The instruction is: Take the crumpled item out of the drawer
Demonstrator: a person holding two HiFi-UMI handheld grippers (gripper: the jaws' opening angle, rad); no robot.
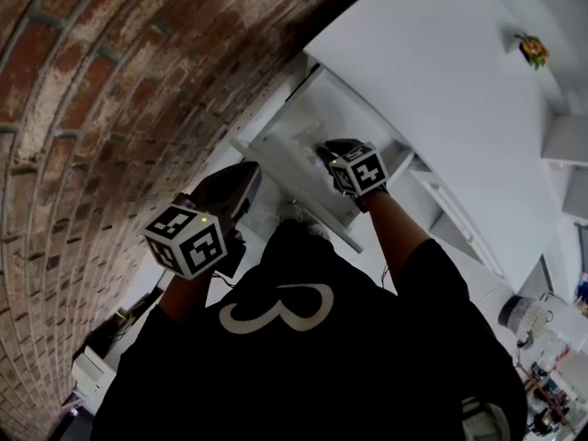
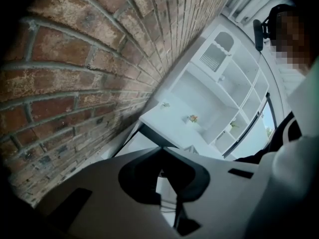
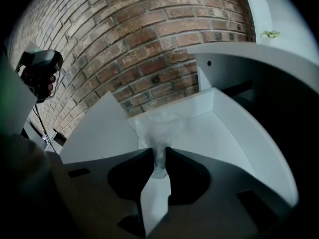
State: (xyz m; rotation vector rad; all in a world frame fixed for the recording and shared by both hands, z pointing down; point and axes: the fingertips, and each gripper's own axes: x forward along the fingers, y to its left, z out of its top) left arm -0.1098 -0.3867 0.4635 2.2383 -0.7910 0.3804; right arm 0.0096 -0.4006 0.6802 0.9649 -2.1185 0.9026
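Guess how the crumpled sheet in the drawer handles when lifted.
Probably floppy: the crumpled sheet bunches into a thin neck where the right tool pinches it. Likely very light: it looks thin and translucent. Its loose end may drag on the drawer wall.

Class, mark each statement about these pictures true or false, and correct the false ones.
1. The right tongs are closed on the crumpled item. True.
2. The drawer is pushed shut. False: it stands open, and the crumpled item hangs over it.
3. The left tongs hold a small plant. False: they are shut with nothing between them.
4. A brick wall runs beside the white table. True.
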